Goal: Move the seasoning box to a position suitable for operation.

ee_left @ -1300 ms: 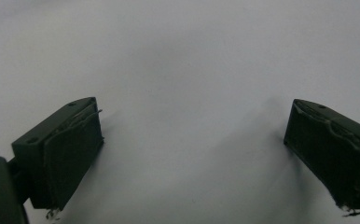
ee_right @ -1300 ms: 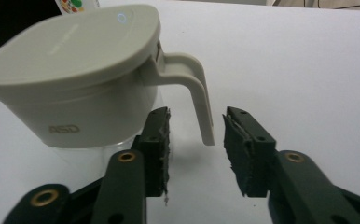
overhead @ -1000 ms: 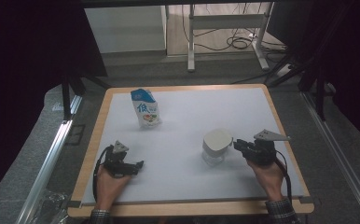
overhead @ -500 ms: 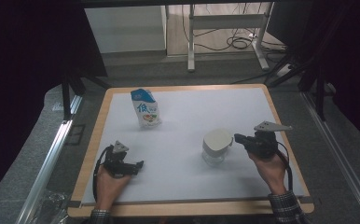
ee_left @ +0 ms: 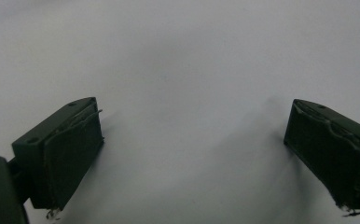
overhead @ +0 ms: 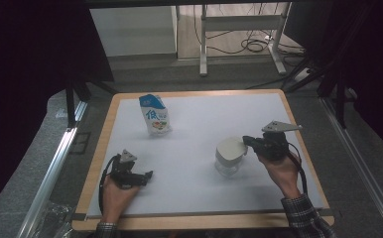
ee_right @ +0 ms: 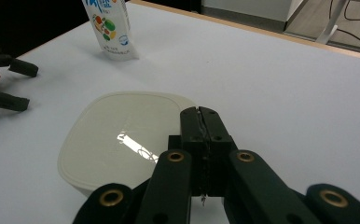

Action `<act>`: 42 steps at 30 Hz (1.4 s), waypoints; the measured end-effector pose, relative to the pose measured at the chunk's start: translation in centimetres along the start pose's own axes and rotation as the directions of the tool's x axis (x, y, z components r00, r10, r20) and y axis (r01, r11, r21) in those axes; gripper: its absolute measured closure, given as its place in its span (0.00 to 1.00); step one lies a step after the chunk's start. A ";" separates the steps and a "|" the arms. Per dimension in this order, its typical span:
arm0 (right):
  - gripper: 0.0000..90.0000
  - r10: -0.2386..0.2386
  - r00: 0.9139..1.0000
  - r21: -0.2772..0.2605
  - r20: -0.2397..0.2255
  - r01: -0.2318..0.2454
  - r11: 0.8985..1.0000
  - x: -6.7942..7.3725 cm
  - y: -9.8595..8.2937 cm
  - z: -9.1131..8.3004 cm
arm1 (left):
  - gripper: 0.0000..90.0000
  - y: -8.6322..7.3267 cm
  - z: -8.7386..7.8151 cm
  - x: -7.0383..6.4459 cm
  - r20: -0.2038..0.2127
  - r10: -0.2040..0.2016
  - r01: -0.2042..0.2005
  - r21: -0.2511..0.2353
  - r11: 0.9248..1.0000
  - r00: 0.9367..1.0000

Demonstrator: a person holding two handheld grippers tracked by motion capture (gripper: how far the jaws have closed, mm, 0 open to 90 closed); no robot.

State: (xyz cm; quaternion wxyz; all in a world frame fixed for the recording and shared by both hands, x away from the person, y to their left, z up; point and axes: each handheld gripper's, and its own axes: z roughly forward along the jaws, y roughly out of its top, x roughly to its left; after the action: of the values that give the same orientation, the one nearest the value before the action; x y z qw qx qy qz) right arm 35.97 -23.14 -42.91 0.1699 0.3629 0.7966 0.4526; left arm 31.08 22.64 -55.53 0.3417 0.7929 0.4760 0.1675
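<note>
Cream-white, the lid [ee_right: 122, 140] of the clear container [overhead: 227, 167] sits right of centre on my white table [overhead: 199, 129]. My right gripper [ee_right: 200, 116] has its jaws pressed together at the lid's edge. My left gripper [ee_left: 192, 154] rests spread wide over bare tabletop, holding nothing. A milk carton [overhead: 154, 114] stands well beyond.

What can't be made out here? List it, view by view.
- Right gripper view: the right gripper has its jaws together over the lid; whether they pinch its edge is hidden by the jaws themselves.
- High view: the jar under the lid is too small to show any contents.
- Right gripper view: the pouch is cut off by the top edge.
- High view: the pouch's print is too small to read.
- Left gripper view: the left gripper faces bare table.
</note>
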 end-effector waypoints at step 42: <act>1.00 -0.014 1.000 0.004 0.017 0.014 1.000 -0.4 0.2 1.1 | 0.04 0.0 0.0 0.0 0.001 0.000 0.000 0.000 1.000 1.000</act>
State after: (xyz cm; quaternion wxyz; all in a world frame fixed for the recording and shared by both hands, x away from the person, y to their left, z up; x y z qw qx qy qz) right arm 37.00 -22.66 -43.36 0.1790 0.3615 0.7985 0.4469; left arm 31.08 22.65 -55.53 0.3418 0.7929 0.4758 0.1673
